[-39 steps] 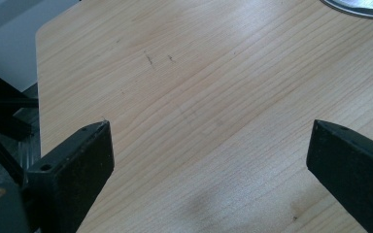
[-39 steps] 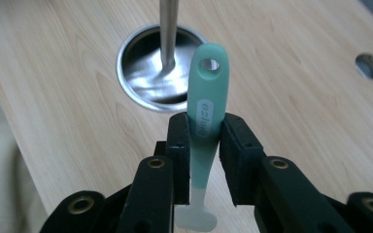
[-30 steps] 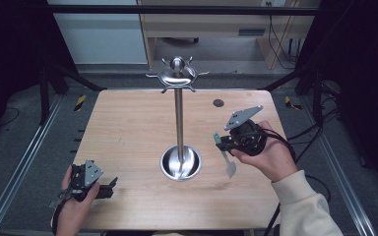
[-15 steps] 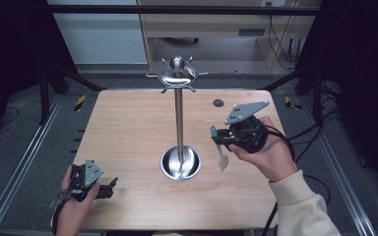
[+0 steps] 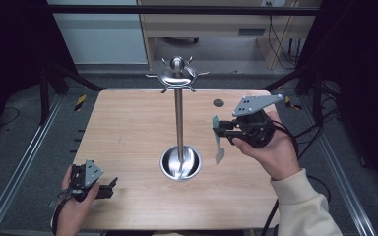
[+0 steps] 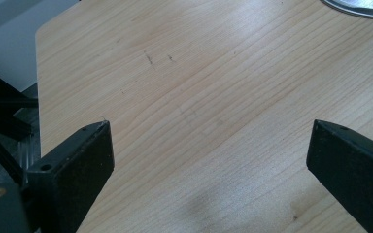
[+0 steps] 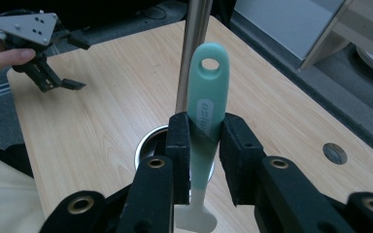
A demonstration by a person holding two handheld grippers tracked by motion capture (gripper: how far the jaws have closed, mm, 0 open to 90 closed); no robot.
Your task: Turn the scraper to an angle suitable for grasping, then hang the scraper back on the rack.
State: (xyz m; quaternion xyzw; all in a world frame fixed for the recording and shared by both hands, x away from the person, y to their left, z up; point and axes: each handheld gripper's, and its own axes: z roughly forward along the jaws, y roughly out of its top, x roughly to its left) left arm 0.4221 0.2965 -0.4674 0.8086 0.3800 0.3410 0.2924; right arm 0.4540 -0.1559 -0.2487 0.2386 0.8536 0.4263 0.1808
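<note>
We hold the right gripper (image 7: 201, 141) clenched on a teal spatula (image 7: 205, 116), aloft beside the hook stand (image 5: 178, 123) at mid-tabletop. Left gripper (image 6: 209, 160), jaws released, rests near the front-left corner. Likely next: raising the handle's hole onto a hook.

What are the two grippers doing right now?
Left gripper: open, holding nothing, low over the table.
Right gripper: closed on the green spatula.

Handle lettering: raised letters are showing on the mint-green spatula handle (image 7: 205, 104), pinched between the right gripper (image 7: 204, 145) jaws, too blurred to be reading
Other text: none is showing legibly
</note>
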